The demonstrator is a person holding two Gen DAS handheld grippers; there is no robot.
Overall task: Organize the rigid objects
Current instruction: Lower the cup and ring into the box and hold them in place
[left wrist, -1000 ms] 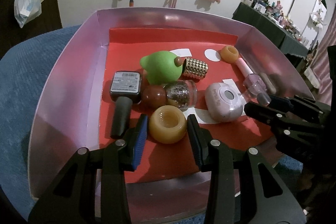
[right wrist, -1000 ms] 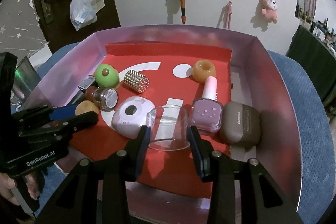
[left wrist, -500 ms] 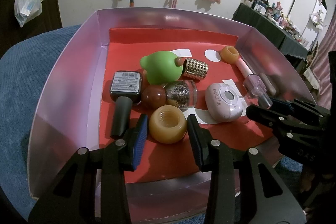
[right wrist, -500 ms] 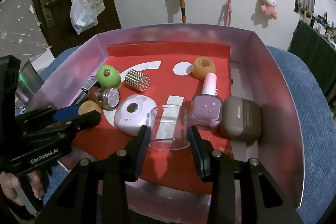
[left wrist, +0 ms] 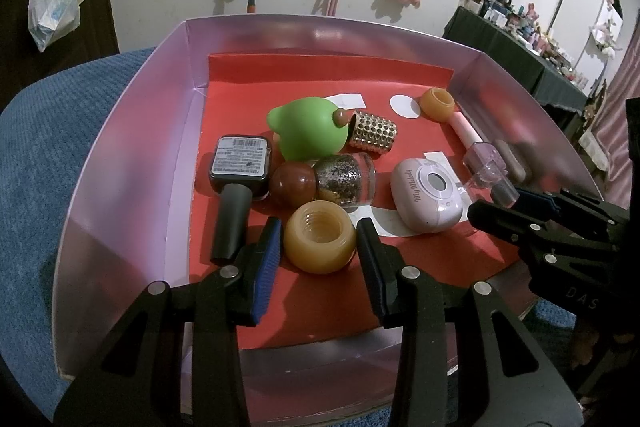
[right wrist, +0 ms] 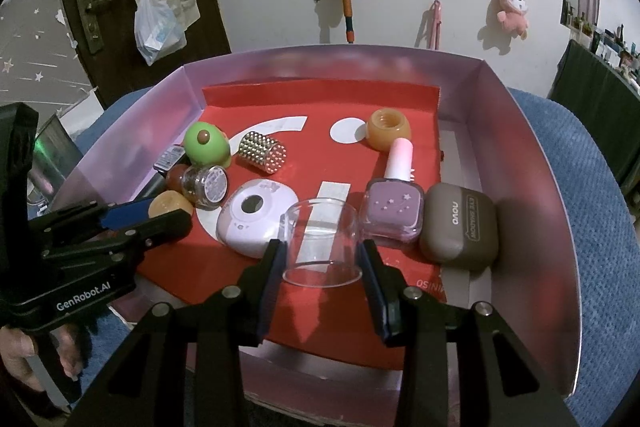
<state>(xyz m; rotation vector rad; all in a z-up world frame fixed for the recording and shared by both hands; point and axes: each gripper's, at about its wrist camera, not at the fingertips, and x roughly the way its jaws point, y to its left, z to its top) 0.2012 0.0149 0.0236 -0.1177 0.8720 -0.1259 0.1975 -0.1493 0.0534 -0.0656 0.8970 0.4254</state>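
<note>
No real change to report across the last second: same pose for both hands, same width at both pairs of pads, same layout inside the pink box (left wrist: pixel 132 155) on the blue cloth.

Left tongs (left wrist: pixel 319 233) clamped nearly shut on the amber cap (left wrist: pixel 320 247), pads pressed to its two sides. Cap at the near edge of the box's red floor, just in front of the glitter jar (left wrist: pixel 348 179).

Right tongs (right wrist: pixel 320 253) closed on the clear cup (right wrist: pixel 320 235), open end toward the camera, between the pink case (right wrist: pixel 256 223) and the purple polish bottle (right wrist: pixel 394 213) (hard to say whether resting on the floor or lifted a hair).

Meaning for the task, as a guess: both grasps settled and steady, neither piece carried anywhere yet, so no sorting begun for these two. Next, most likely, a lift clear of the neighbours, with care over the cup's slick wall and the bottle just beside it.
</note>
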